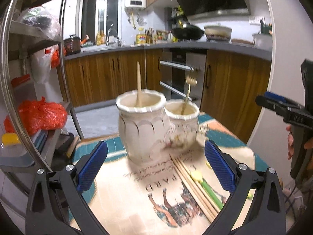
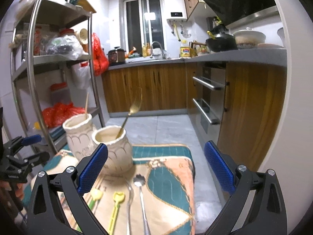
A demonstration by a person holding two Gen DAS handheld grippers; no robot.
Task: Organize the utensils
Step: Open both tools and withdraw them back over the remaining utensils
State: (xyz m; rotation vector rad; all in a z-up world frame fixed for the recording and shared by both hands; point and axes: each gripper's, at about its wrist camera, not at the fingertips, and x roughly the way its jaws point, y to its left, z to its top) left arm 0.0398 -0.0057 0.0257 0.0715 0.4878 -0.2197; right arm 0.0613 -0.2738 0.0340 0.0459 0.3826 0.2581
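Observation:
Two cream ceramic jars stand on a printed cloth. The taller jar holds a single wooden chopstick. The shorter jar holds a gold fork. Several wooden chopsticks and a green pick with a yellow tip lie between my left gripper's fingers. My left gripper is open and empty. My right gripper is open and empty above a silver spoon, a silver fork and a yellow-green pick.
The cloth covers a small table with its edge at the right. A steel shelf rack with bags stands to the left. Wooden kitchen cabinets and an oven lie beyond open floor. A hand holds the right gripper.

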